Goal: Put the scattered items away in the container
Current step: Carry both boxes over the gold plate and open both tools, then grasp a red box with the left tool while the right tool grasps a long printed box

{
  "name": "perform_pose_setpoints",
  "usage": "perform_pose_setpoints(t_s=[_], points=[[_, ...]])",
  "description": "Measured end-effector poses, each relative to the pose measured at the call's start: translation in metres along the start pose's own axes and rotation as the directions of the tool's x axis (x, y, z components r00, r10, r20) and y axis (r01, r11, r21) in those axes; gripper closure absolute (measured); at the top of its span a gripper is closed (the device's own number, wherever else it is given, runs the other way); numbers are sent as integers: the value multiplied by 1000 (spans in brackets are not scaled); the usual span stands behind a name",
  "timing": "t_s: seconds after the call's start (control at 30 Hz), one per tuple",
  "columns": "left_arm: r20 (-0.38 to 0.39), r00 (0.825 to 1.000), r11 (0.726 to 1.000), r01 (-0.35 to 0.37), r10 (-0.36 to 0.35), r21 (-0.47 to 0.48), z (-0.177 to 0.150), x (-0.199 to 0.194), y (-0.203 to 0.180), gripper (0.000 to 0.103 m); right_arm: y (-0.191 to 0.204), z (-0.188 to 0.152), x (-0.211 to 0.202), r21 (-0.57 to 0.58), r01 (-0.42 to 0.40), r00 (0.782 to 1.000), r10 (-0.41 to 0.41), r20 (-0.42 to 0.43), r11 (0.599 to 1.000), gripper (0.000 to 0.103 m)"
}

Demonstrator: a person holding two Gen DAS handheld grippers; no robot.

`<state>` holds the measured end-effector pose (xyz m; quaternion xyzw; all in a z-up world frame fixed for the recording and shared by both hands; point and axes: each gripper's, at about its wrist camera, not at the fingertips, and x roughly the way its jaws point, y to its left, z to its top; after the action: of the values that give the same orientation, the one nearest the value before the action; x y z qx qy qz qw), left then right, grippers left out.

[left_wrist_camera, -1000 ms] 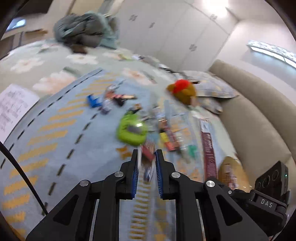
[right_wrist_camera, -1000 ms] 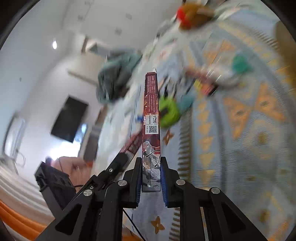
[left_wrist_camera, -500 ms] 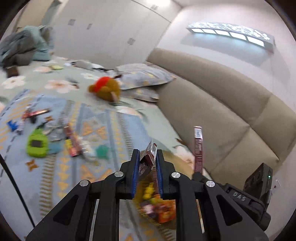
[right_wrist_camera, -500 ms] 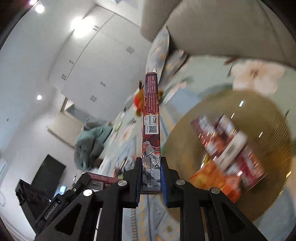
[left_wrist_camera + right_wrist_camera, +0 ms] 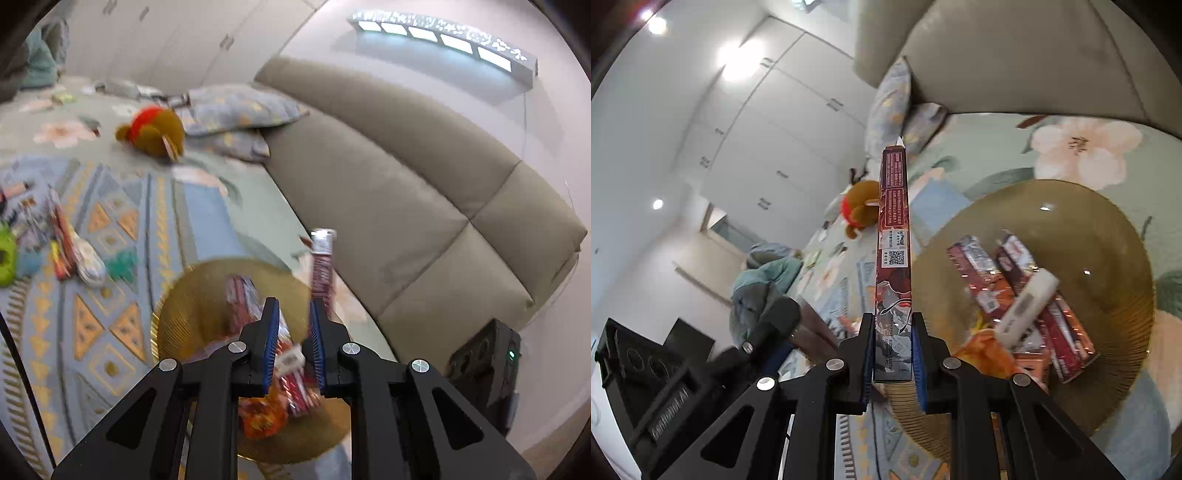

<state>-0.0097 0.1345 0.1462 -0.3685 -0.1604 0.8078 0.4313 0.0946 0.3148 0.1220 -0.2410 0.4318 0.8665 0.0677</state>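
I've got both tools over the amber bowl point(image 5: 166, 314) now, lower middle of the left view, sitting on the patterned blanket point(image 5: 122, 221) just beside the padded beige backrest point(image 5: 406, 184). That's the container, and it already holds several red boxes point(image 5: 979, 266), a white tube point(image 5: 1030, 299) and an orange packet point(image 5: 986, 354).

The right gripper point(image 5: 891, 321) is pinching the long red box point(image 5: 892, 240) by its bottom end, so the box stands straight up the centre of the frame. My guess is the low grip leaves the free length to tip down into the bowl, which lies to the right of it here.

The left gripper point(image 5: 293, 302) has its blue pads pressed close, aimed down into the bowl. A red-and-white wrapper point(image 5: 291, 360) shows in the gap, but I can't tell whether it's nipped or just lying in the pile beneath. It's blurred.

Leftovers sit at the left edge of the left view: a green toy point(image 5: 5, 258) cut off by the frame, a teal piece point(image 5: 120, 264) and some wrappers point(image 5: 74, 258), too smeared to name. A brown plush toy point(image 5: 155, 133) lies upper left, well apart from the bowl. The bowl's near rim is hidden behind my own fingers in both views.
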Motion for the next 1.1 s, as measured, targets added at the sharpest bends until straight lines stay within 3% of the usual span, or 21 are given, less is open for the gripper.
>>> perform_pose_setpoints(t_s=[0.03,0.1,0.2,0.27,0.53,0.67,0.83,0.97,1.1], points=[[-11,1000,1000,1,-1,-4,-1,2,0,89,-3,1,1,7,23,1000,-23,-3,1000,82],[-20,1000,1000,-8,8,-1,-3,3,-1,89,-9,2,0,30,55,998,-55,-2,998,55],[-16,1000,1000,-13,13,3,-4,-2,-1,89,-19,3,-7,108,73,996,-78,40,991,42],[0,1000,1000,-15,15,-5,-2,-9,2,88,-22,5,-12,138,77,994,-86,63,987,38],[73,993,992,-89,95,-90,7,-45,38,76,-19,7,-15,146,73,993,-85,79,987,35],[63,967,960,-236,248,-152,3,-52,71,76,-14,2,-7,140,54,997,-62,48,989,35],[27,929,914,-357,369,-190,-15,-45,108,76,-8,-4,2,128,34,999,-36,13,991,35],[-41,925,911,-378,377,-163,-31,-27,120,76,1,-9,7,103,26,1000,-26,2,994,35],[-110,927,922,-371,359,-110,-46,0,119,76,26,-13,20,31,-50,999,51,-20,998,35]])
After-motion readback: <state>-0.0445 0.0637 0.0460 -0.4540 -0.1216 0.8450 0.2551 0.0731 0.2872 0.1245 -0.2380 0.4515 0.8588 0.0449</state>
